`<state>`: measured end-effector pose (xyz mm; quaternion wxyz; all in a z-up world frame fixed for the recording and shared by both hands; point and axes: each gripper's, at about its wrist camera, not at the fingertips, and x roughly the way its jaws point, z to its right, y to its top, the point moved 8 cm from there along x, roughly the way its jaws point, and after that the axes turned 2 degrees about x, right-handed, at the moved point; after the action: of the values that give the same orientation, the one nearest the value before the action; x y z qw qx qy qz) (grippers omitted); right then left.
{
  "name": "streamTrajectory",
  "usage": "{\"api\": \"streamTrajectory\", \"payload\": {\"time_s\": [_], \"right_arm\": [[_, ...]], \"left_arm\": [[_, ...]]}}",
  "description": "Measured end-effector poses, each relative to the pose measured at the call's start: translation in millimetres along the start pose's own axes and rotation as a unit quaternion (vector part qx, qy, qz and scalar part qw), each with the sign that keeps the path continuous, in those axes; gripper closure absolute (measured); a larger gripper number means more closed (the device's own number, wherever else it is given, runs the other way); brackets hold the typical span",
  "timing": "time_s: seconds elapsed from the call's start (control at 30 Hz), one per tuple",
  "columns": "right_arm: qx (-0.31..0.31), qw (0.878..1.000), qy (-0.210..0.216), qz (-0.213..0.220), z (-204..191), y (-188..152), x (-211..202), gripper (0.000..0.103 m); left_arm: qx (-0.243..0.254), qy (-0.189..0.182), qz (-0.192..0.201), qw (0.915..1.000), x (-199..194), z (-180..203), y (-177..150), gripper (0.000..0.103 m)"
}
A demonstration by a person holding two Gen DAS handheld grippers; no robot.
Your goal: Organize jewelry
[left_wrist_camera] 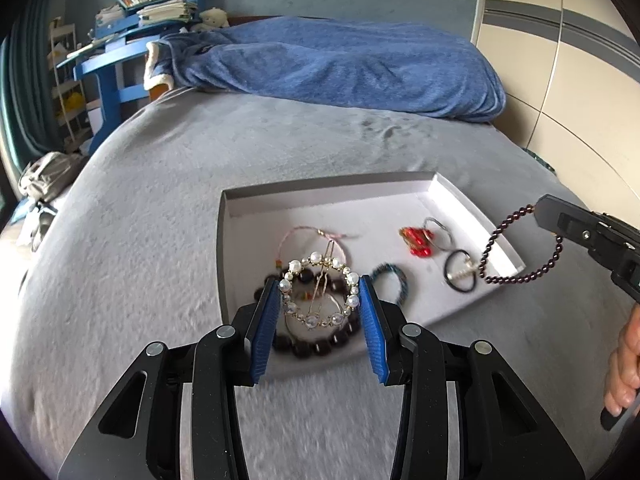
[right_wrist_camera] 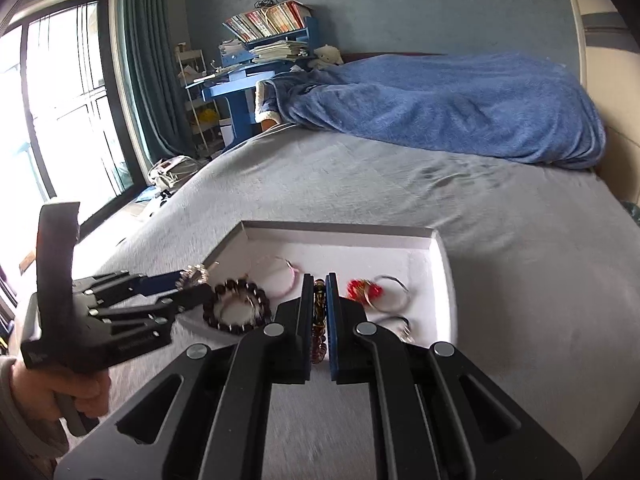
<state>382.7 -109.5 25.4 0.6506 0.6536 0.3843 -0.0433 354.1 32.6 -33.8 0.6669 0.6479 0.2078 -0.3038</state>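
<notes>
A: Item one, left gripper (left_wrist_camera: 320, 296)?
B: Blue pads pinching a circular pearl hair clip (left_wrist_camera: 319, 292) by its two sides, held above the near-left corner of the shallow white tray (left_wrist_camera: 476, 216).

A: Item two, right gripper (right_wrist_camera: 319, 312)?
B: Jaws pressed nearly together on a dark garnet-coloured bead bracelet (left_wrist_camera: 520, 248). In the left wrist view the loop hangs free from the finger tips, over the tray's right edge.

A: Tray contents?
B: A chunky dark-bead bracelet (right_wrist_camera: 236, 306) at the near-left, directly beneath the held clip. A pink cord bracelet (left_wrist_camera: 316, 240) behind it. A teal braided band (left_wrist_camera: 390, 280) at centre front. A red bead ornament (left_wrist_camera: 416, 242) touching a silver bangle (left_wrist_camera: 440, 236), toward the right. A black hair tie with a small pearl charm (left_wrist_camera: 460, 274) near the right front.

A: Setting?
B: Tray lies on a grey bedspread (left_wrist_camera: 160, 220). A blue fleece blanket (left_wrist_camera: 340, 64) is heaped at the bed's far end; a blue desk with books (right_wrist_camera: 260, 36) stands beyond, next to a window (right_wrist_camera: 60, 100).
</notes>
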Motion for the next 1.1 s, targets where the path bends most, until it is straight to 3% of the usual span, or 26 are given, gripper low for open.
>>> {"api": "streamTrajectory", "payload": {"time_s": [0.3,0.53,0.67,0.73,0.8,0.93,1.0,1.1], "right_arm": [[0.024,0.998,-0.005,-0.06,19,-15,66,0.097],[0.021,0.996,-0.037,-0.074,42,-29,76,0.097],[0.021,0.995,-0.051,-0.079,53,-38,79,0.097],[0.019,0.995,-0.055,-0.078,56,-42,78,0.096],[0.014,0.996,-0.057,-0.074,57,-45,76,0.091],[0.012,0.997,-0.053,-0.045,57,-47,62,0.074],[0.012,0.998,-0.05,-0.028,55,-48,52,0.059],[0.006,0.998,-0.054,-0.008,53,-52,37,0.045]], "left_arm": [[-0.001,-0.006,-0.045,0.999,48,-1,-3,0.062],[-0.008,-0.005,-0.061,0.9981,63,-4,-16,0.062],[-0.005,-0.009,-0.051,0.9987,63,-3,-16,0.054],[0.002,-0.005,-0.044,0.999,62,-2,-17,0.044],[0.007,-0.005,-0.033,0.9994,58,1,-18,0.027],[0.016,0.003,-0.009,0.9998,47,5,-21,0.019],[0.008,0.003,0.007,0.9999,39,4,-20,0.014],[-0.012,0.006,0.036,0.9992,23,0,-19,0.01]]}}
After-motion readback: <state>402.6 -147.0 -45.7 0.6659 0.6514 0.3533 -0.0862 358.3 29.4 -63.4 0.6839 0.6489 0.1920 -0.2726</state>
